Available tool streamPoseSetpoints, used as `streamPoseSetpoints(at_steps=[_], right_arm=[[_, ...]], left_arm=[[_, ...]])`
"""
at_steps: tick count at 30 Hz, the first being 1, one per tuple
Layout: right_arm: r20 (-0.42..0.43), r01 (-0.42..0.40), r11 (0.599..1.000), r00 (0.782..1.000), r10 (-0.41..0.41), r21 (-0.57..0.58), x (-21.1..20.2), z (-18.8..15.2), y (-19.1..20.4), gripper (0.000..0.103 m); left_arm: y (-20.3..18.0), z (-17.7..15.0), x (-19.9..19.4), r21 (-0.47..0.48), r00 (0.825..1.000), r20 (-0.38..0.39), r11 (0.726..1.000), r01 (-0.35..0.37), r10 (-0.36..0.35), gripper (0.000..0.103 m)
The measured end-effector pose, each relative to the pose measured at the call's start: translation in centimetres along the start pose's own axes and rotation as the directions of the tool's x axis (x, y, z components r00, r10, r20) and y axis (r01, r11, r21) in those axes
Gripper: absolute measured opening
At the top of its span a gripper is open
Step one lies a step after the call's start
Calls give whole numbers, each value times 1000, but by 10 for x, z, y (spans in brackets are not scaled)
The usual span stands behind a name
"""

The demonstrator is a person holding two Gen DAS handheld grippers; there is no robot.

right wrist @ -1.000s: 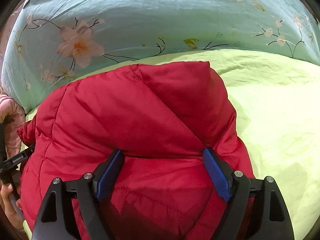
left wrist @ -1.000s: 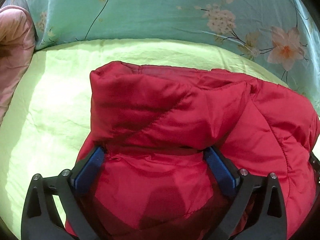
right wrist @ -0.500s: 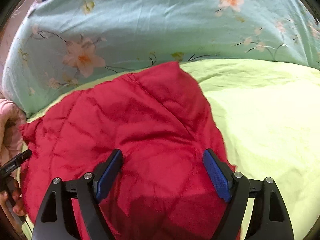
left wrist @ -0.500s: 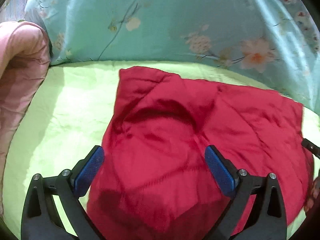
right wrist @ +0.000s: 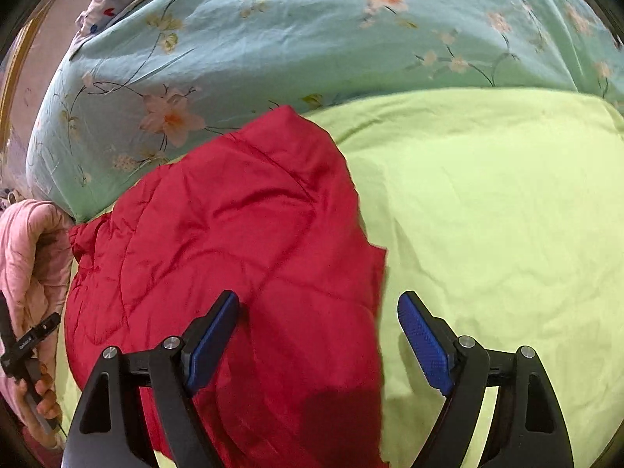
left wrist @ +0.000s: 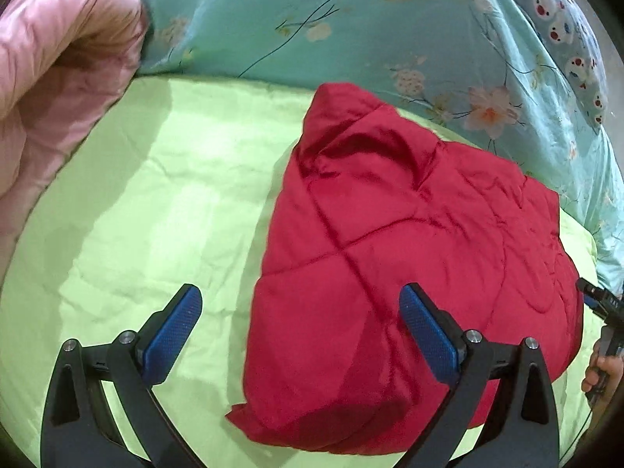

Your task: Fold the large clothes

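A red quilted jacket [left wrist: 394, 257] lies folded into a thick bundle on the lime-green bed sheet [left wrist: 148, 210]. My left gripper [left wrist: 300, 312] hovers above the bundle's left edge, open, with nothing between its blue pads [left wrist: 173, 327]. In the right wrist view the same jacket [right wrist: 249, 249] fills the left and centre. My right gripper [right wrist: 318, 319] hangs over the jacket's right edge, open and holding nothing. Its left pad [right wrist: 212, 335] is above the red fabric and its right pad [right wrist: 423, 337] is above the sheet [right wrist: 487, 214].
A teal floral quilt [left wrist: 351, 35] is heaped along the back of the bed [right wrist: 312, 39]. A pink padded garment [left wrist: 58, 78] lies at the left. A hand [left wrist: 602, 370] on the other gripper's handle shows at each view's edge [right wrist: 37, 390].
Both grippers have let go of the red jacket and drawn back and up from it. The jacket, bunched up between the jaws before, now lies flat on the sheet. The left view has shifted left, the right view right.
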State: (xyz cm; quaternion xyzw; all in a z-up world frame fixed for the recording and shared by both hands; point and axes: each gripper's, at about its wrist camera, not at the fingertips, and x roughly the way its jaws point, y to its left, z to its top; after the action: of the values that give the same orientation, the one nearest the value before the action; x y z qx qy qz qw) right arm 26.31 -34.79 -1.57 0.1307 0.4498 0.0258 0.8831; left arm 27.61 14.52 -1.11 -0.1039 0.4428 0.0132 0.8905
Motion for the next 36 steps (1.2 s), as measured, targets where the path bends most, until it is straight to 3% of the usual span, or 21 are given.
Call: streamPoseSetpoints(at_steps=[4, 8, 16, 25, 32, 36], right_arm=[[-17, -20, 1000, 1000, 21, 18, 0, -9, -9, 85], [-25, -45, 999, 999, 46, 23, -4, -15, -13, 85], [-44, -111, 993, 993, 113, 46, -5, -20, -20, 85], [-76, -199, 970, 975, 211, 140, 14, -23, -37, 92], [-101, -277, 934, 947, 305, 225, 34, -25, -49, 97], [-101, -318, 909, 929, 355, 269, 44, -27, -54, 99]], left_arm=[[7, -7, 1, -11, 1000, -13, 1000, 24, -24, 102], [18, -11, 9, -45, 995, -43, 995, 90, -92, 102], [37, -20, 29, -157, 964, -100, 961, 230, -247, 102], [39, -21, 49, -207, 937, -132, 934, 293, -323, 103], [46, -23, 68, -305, 883, -148, 870, 388, -446, 103], [41, -22, 71, -311, 871, -145, 857, 411, -470, 103]])
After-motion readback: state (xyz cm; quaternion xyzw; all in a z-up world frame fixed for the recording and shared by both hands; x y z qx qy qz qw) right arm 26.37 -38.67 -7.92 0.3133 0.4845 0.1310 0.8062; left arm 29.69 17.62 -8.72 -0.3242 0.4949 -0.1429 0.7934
